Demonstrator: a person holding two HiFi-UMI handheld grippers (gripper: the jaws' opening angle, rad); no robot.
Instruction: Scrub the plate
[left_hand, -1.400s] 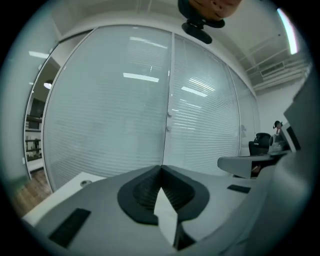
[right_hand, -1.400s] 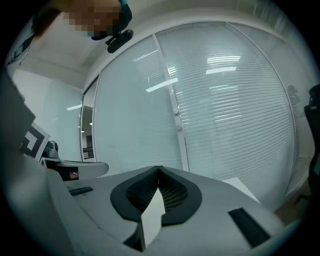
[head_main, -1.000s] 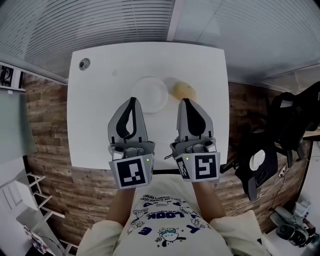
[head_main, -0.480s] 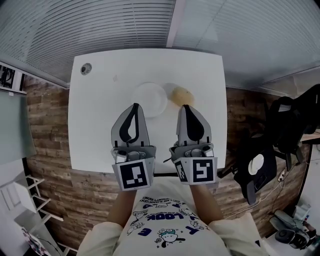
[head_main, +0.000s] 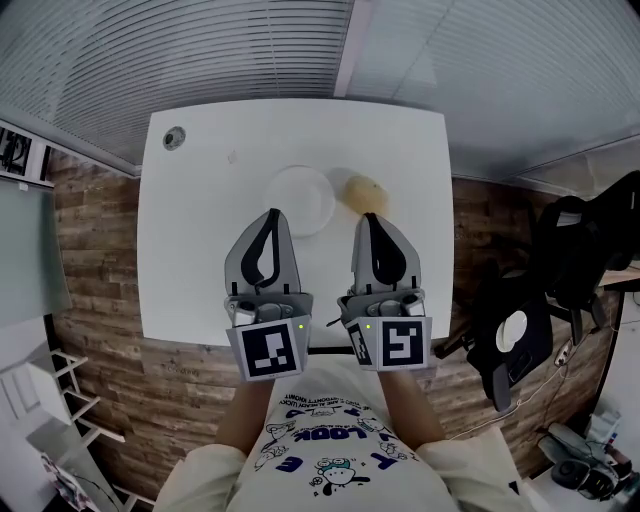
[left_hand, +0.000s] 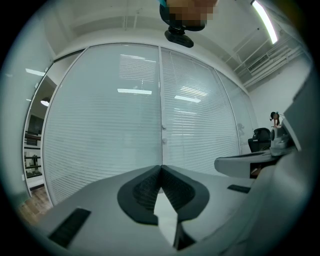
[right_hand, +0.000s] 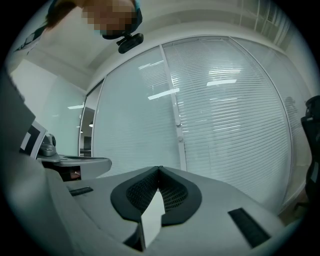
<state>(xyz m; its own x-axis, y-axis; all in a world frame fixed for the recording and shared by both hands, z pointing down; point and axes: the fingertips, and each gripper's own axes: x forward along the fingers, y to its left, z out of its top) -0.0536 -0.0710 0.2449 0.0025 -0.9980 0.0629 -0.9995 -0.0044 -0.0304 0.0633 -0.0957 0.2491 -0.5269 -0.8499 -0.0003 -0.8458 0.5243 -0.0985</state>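
Nothing has been moved: left gripper (head_main: 272, 214) and right gripper (head_main: 367, 216) clenched, empty. Unsteadied, the mid-table plate (head_main: 300, 198) could be skidded.

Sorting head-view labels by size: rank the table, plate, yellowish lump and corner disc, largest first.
1. table
2. plate
3. yellowish lump
4. corner disc
All sit at tabletop level, so nearness barely skews this.

One white table (head_main: 190, 250) was there. One white plate (head_main: 300, 200), one yellowish sponge (head_main: 366, 192) and one small round fitting (head_main: 174, 137) were on it. Two grippers: one left gripper (head_main: 274, 213), one right gripper (head_main: 366, 216). One person (head_main: 330, 445). One black chair (head_main: 590, 250) stood off to the side.
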